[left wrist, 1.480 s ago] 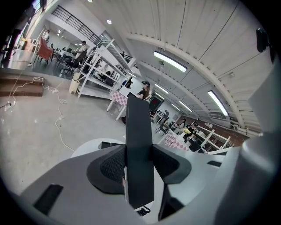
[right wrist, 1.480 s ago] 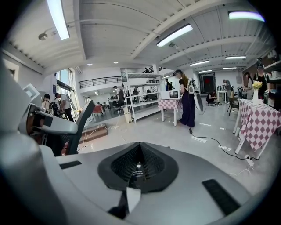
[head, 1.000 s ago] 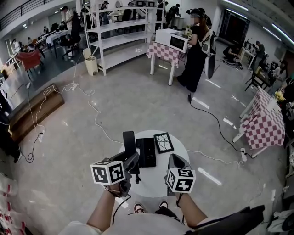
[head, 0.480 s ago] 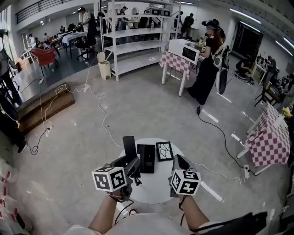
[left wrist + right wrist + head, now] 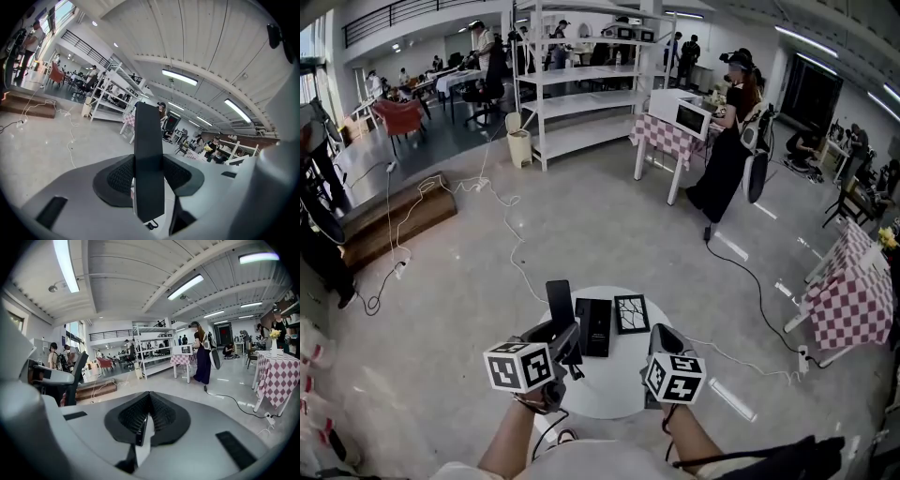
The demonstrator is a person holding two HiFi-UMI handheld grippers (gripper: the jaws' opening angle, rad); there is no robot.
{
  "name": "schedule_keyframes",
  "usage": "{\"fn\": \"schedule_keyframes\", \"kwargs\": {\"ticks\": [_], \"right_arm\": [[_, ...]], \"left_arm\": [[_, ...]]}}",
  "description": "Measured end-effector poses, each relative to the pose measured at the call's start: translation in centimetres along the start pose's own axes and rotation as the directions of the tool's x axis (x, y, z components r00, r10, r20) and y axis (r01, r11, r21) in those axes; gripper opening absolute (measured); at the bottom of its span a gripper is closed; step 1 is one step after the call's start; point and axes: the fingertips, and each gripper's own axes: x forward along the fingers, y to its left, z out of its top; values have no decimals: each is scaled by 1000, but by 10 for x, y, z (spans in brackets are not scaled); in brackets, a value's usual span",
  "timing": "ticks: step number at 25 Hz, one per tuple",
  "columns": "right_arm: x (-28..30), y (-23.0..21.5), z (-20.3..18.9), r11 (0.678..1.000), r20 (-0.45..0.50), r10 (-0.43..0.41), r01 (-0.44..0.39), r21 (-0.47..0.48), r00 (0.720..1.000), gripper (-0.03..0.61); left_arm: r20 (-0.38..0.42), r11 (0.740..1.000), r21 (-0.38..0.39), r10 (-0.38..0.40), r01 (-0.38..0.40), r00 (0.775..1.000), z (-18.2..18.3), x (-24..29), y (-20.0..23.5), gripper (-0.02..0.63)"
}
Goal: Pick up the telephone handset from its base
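Handset (image 5: 560,298): pinched by fingers of left gripper (image 5: 567,339), just left of base (image 5: 595,328) on desk (image 5: 614,386). Right gripper (image 5: 661,337): fingers pressed together, right of base.

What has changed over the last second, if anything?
Very little. The left gripper stays clamped on the handset, upright and off the base, perhaps lifted a touch. The right gripper remains shut and empty. Base and picture frame lie unmoved on the table; only the head view shifted.
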Motion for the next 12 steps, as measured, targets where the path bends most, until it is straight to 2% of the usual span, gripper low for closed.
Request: {"fn": "schedule_keyframes", "kwargs": {"ticks": [7, 12], "right_arm": [[-2, 9, 1, 997, -27, 2, -4, -80, 1000, 21], [-3, 13, 1, 996, -26, 16, -18, -82, 1000, 22]], "left_arm": [[-25, 1000, -2, -4, 4, 1000, -9, 0, -4, 204], [-33, 1000, 12, 0, 0, 999, -10, -1, -5, 204]]}}
